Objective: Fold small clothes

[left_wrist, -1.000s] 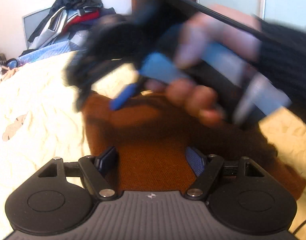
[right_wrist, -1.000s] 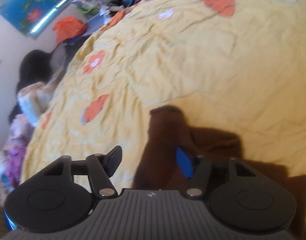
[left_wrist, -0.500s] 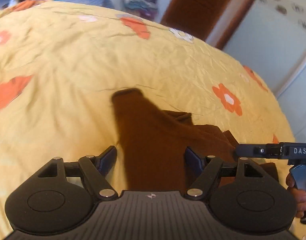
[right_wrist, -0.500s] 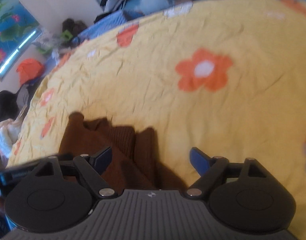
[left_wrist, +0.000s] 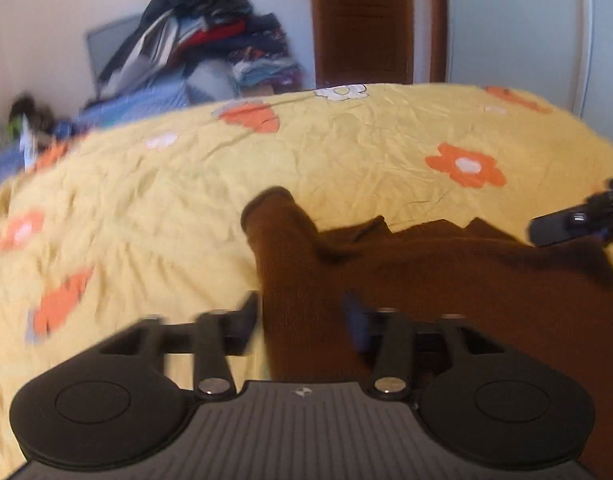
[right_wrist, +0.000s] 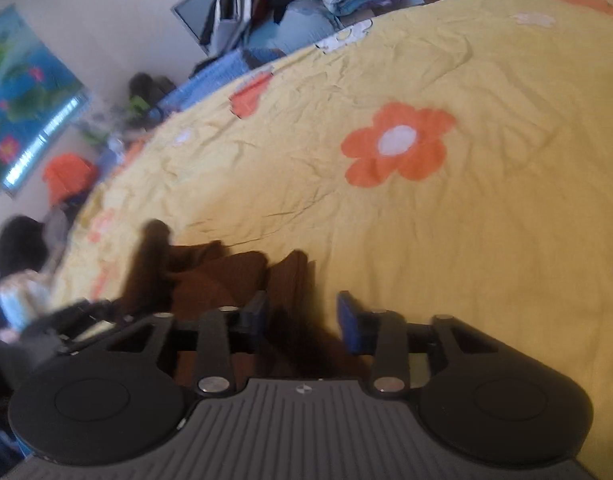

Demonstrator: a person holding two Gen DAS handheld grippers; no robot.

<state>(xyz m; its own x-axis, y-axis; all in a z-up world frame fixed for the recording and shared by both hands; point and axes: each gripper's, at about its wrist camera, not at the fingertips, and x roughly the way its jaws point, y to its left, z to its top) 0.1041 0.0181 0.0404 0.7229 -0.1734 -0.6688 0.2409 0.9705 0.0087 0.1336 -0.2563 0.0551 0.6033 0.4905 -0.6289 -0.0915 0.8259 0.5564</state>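
A small brown knit garment (left_wrist: 426, 276) lies crumpled on the yellow flowered bedspread (left_wrist: 346, 152), one sleeve pointing away. My left gripper (left_wrist: 300, 316) is open, its jaws straddling the garment's left edge near the sleeve. In the right wrist view the garment (right_wrist: 226, 276) lies at lower left; my right gripper (right_wrist: 302, 316) is open over its right edge, where brown cloth meets bedspread (right_wrist: 466, 220). The right gripper's tip shows at the far right of the left wrist view (left_wrist: 570, 224). The left gripper shows blurred at the lower left of the right wrist view (right_wrist: 78, 320).
A heap of clothes (left_wrist: 194, 40) is piled beyond the bed's far edge, by a brown door (left_wrist: 362, 20). In the right wrist view a blue picture (right_wrist: 22, 112) hangs on the wall and an orange item (right_wrist: 66, 176) lies by the bed's left side.
Both grippers have swung and settled lower over the garment, left at its left side, right at its right edge. Both stay open.
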